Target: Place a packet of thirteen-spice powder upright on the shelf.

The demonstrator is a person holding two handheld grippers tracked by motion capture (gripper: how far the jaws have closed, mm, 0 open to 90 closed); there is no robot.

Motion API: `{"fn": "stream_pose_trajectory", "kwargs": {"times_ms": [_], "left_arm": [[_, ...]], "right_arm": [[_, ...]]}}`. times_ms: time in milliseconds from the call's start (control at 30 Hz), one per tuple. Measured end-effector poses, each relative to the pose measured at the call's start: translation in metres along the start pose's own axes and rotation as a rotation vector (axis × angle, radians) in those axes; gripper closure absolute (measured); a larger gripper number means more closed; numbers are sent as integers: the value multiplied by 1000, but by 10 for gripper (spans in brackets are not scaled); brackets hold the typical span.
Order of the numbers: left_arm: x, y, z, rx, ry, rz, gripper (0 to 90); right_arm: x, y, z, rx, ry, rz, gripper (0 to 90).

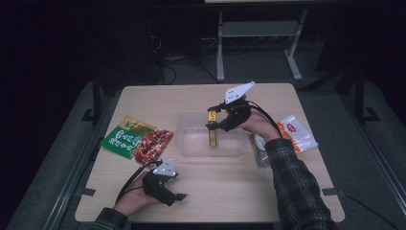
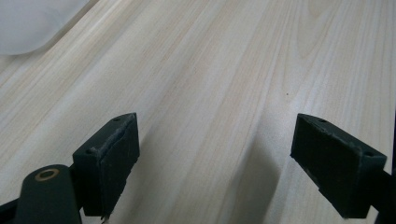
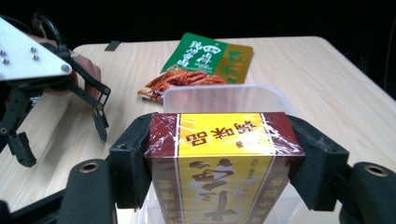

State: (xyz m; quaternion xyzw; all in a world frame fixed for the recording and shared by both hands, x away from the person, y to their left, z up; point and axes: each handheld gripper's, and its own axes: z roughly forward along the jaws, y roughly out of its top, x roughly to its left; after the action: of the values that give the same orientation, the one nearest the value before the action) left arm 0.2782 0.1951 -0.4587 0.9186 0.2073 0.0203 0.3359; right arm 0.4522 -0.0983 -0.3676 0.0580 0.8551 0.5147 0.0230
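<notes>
- On the left of the desk (image 1: pixel 201 191), the left claw (image 1: pixel 178 195) rests low with its jaws wide and nothing between them.
- Beside it lies a green and red snack bag (image 1: pixel 136 140).
- In the middle, the right claw (image 1: pixel 213 120) squeezes a yellow and brown box (image 3: pixel 222 163) over the clear tub (image 1: pixel 191 143).

right hand-held gripper (image 3: pixel 224 158): clamps red-yellow wrapped box (image 3: pixel 223 163) | over clear tub (image 3: pixel 224 98) | green snack pouch (image 3: pixel 201 65) behind on counter (image 3: pixel 317 79)
</notes>
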Motion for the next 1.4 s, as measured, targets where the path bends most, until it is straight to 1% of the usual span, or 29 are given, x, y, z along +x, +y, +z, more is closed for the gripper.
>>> {"fn": "stream_pose_trajectory", "kwargs": {"times_ms": [133, 167, 200, 300, 367, 400, 433, 467, 533, 567, 600, 633, 700, 733, 833, 900, 1000, 1100, 1133, 1167, 1300, 1400], "left_arm": [[-1, 0, 0, 1, -1, 1, 150], [-1, 0, 0, -9, -2, -10, 150], [0, 0, -1, 1, -1, 3, 150], [0, 0, -1, 8, -3, 3, 150], [0, 0, -1, 7, -3, 3, 150], [-1, 0, 0, 8, -6, 5, 150], [-1, 0, 0, 0, -8, -5, 150], [-2, 0, 1, 0, -8, -6, 150], [-2, 0, 1, -1, -9, -6, 150], [-2, 0, 1, -1, -9, -6, 150], [-2, 0, 1, -3, -9, -5, 150], [-2, 0, 0, -3, -9, -5, 150], [-2, 0, 0, -2, -10, -3, 150], [-2, 0, 0, -8, -13, -7, 150], [-3, 1, -1, -17, -14, -8, 150], [-3, 2, -1, -15, -12, -6, 150], [-3, 2, -2, -9, -13, -5, 149], [-3, 2, -3, -10, -13, -8, 146], [-2, 3, -4, 0, -13, 1, 146], [-1, 3, -5, 8, -12, 9, 146], [-2, 3, -5, -2, -15, 0, 146], [-2, 3, -5, -6, -14, 0, 146]], "right_arm": [[-3, -4, 4, 21, 2, 4, 313], [-4, -5, 5, 24, 4, 4, 313], [-4, -5, 6, 26, 5, 5, 313], [-4, -7, 8, 40, 7, 11, 312], [-5, -9, 9, 56, 7, -1, 312], [-5, -10, 9, 64, 14, 16, 312], [-6, -11, 10, 70, 12, 6, 311], [-5, -11, 10, 76, 16, 18, 311], [-4, -12, 12, 88, 16, 22, 310], [-5, -13, 12, 97, 14, 7, 310], [-4, -13, 13, 103, 13, 9, 310], [-4, -13, 14, 105, 14, 0, 310], [-3, -14, 16, 121, 17, 10, 309], [-3, -15, 17, 132, 15, 1, 308], [-2, -15, 19, 156, 8, -4, 308], [-2, -15, 20, 172, 3, -10, 306], [-2, -15, 20, 175, -1, 0, 302], [-3, -14, 19, 170, -10, 22, 283], [-3, -14, 18, 162, -16, 34, 268], [-3, -13, 15, 154, -26, 42, 254], [-1, -8, 4, 139, -68, 47, 208], [4, -4, -5, 134, -90, 75, 173]]}}
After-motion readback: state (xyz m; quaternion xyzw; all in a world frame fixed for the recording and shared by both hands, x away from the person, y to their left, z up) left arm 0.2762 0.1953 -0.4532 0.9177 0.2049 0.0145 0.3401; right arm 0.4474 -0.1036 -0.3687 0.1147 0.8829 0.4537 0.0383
